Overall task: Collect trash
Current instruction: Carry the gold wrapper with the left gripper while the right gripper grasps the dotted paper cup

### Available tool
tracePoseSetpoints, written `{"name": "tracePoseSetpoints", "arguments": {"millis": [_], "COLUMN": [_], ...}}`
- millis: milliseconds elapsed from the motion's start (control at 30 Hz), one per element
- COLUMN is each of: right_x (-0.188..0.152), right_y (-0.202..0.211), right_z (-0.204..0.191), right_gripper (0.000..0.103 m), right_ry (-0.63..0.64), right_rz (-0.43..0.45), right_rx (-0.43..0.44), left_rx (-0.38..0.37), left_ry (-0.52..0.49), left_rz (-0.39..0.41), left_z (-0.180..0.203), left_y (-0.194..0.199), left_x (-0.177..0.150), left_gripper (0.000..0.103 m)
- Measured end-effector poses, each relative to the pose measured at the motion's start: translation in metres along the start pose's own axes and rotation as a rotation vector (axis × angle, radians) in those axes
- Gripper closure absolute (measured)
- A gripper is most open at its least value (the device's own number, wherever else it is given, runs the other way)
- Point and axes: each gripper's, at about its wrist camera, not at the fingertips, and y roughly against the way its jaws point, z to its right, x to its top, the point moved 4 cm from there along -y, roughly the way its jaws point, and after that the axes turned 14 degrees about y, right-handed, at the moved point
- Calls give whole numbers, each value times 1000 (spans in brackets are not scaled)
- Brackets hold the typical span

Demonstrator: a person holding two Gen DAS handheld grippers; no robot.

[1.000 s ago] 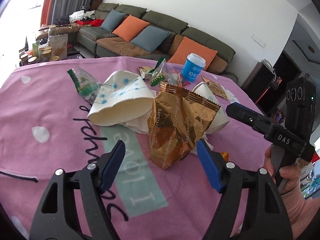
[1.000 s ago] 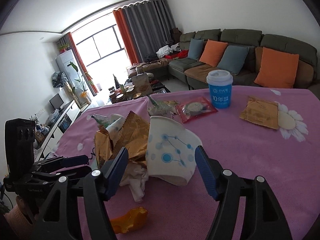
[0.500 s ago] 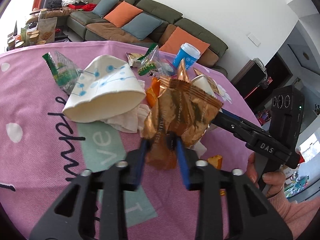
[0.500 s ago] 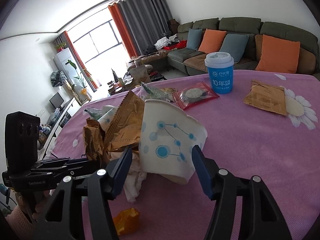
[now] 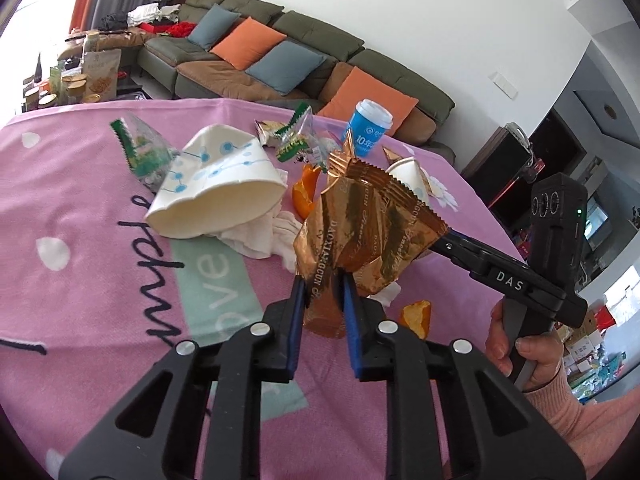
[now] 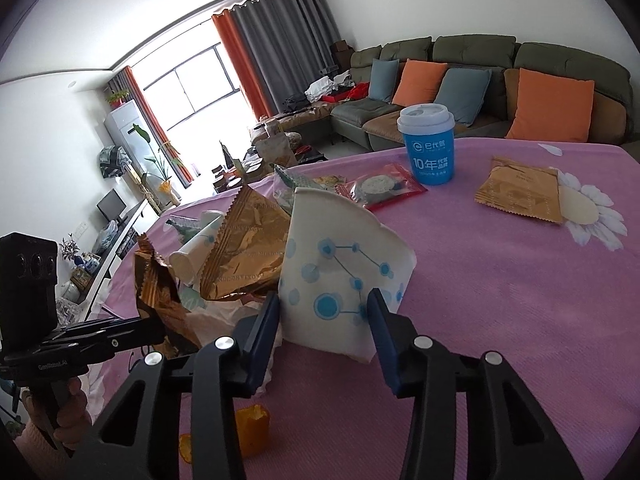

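Note:
My left gripper [image 5: 322,280] is closing, its blue pads pinching the lower end of a crumpled gold snack wrapper [image 5: 368,232] that stands up off the pink tablecloth [image 5: 80,208]. In the right wrist view that same wrapper [image 6: 240,248] shows to the left. My right gripper [image 6: 323,296] is closing too. Its pads sit against both sides of a torn white paper cup with blue dots [image 6: 340,248]. A second torn paper cup [image 5: 216,188] lies on its side over a white tissue [image 5: 256,236].
Orange peel pieces [image 5: 416,314] lie beside the pile. Further back are a blue lidded coffee cup [image 6: 430,148], a red snack packet [image 6: 380,186], a flat gold wrapper [image 6: 520,192] and green-edged wrappers [image 5: 136,148]. A sofa stands beyond the table.
The left jaws went from wide open to closed on the gold wrapper, which now stands more upright. The right jaws narrowed from either side onto the torn cup.

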Motion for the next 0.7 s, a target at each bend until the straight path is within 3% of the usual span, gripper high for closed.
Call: {"name": "tracePoseSetpoints", "arguments": {"millis": [500, 700], "right_x": [5, 13], "right_y": [19, 37], "right_z": [-15, -36], "right_gripper": [61, 61], "right_ry": [37, 80], "right_rz": [42, 94], "right_rx": [-16, 18], "left_rx": [71, 95], "left_ry": [12, 54], "left_rz": [107, 135], "left_z": [-17, -34], "left_y": [56, 79], "left_x": [-9, -17], "left_gripper": [85, 85]}}
